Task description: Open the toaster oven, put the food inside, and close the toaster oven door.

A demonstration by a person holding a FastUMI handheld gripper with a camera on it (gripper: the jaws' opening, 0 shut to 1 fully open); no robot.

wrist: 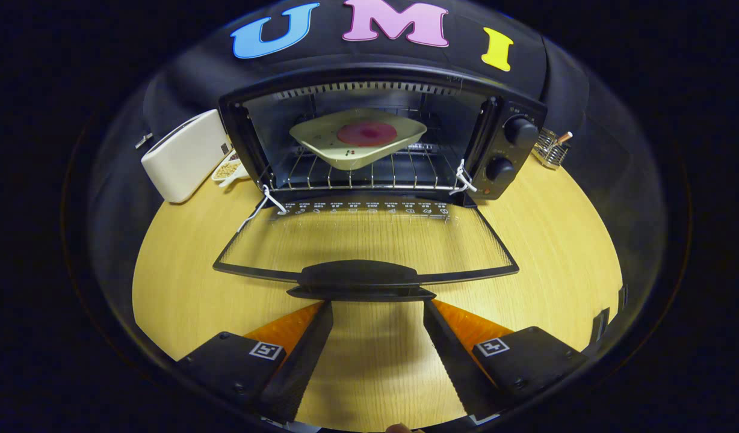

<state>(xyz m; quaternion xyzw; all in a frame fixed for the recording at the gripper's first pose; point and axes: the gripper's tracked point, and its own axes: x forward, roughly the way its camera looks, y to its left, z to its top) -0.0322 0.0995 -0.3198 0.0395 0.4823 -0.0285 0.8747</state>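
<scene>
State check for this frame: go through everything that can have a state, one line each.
Toaster oven: open.
Oven door: folded down flat, its handle at the fingertips.
Tray of food: inside, on the wire rack.
Gripper: open, fingers apart, gripping nothing.
White toaster: upright beside the oven.

Bystanders on the wooden table

We see a pale wooden table (544, 240) with a lengthwise grain. At its far left a cream-white toaster (186, 155) lies angled, a small lever showing at its far end. Tucked just beside it, we make out a small white dish (230, 171) holding pale, bean-like pieces. At the far right corner stands a little wire rack (550, 150) with a brownish stick poking up from it.
</scene>
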